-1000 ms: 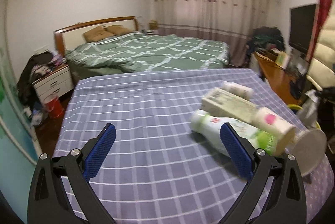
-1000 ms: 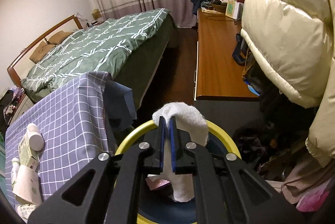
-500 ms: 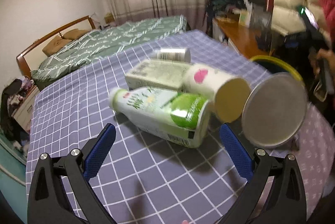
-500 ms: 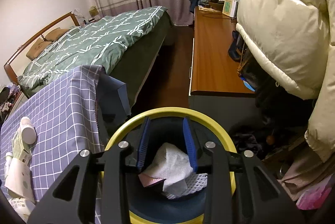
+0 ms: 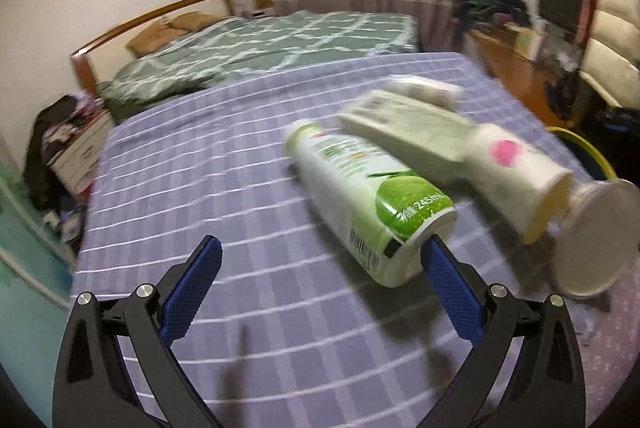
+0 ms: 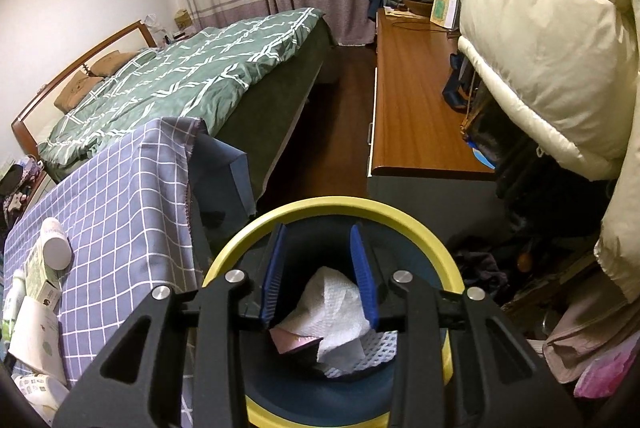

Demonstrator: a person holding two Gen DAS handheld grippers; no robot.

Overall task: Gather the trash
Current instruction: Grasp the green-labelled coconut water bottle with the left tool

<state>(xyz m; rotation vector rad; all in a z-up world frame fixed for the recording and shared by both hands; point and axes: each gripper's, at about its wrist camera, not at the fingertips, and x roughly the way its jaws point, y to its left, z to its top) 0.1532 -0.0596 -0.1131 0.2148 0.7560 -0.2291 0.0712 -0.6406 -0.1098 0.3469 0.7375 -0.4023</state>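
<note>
Presently, the right gripper point(image 6: 318, 276) is held over the bin point(image 6: 332, 205), its jaws parted narrowly and nothing between them; they have just been opening. A white tissue point(image 6: 334, 316) lies inside the bin on a pink scrap point(image 6: 294, 342), clear of both pads. That item is judged as deposited.

The left gripper point(image 5: 320, 284) is spread wide above the checked cloth point(image 5: 192, 187) and grips nothing. Its right finger point(image 5: 452, 292) is seen just at the base of a green-and-white bottle point(image 5: 368, 195), which lies on its side; contact cannot be confirmed owing to blur. Behind the bottle a carton point(image 5: 408, 127), a paper cup point(image 5: 520, 179), a small white bottle point(image 5: 424, 89) and a round lid point(image 5: 596, 240) are crowded together near the table edge.

Remaining work is judged as considerable, since five items are left on the table.

Risks are noted as follows. The bottle is offset toward one finger, so a closing motion may push it aside rather than clamp it, and a round body is likely to roll. Any roll would be passed to the cup and lid, which could be knocked off the edge. A grip taken at the base alone may let the bottle tip out.
</note>
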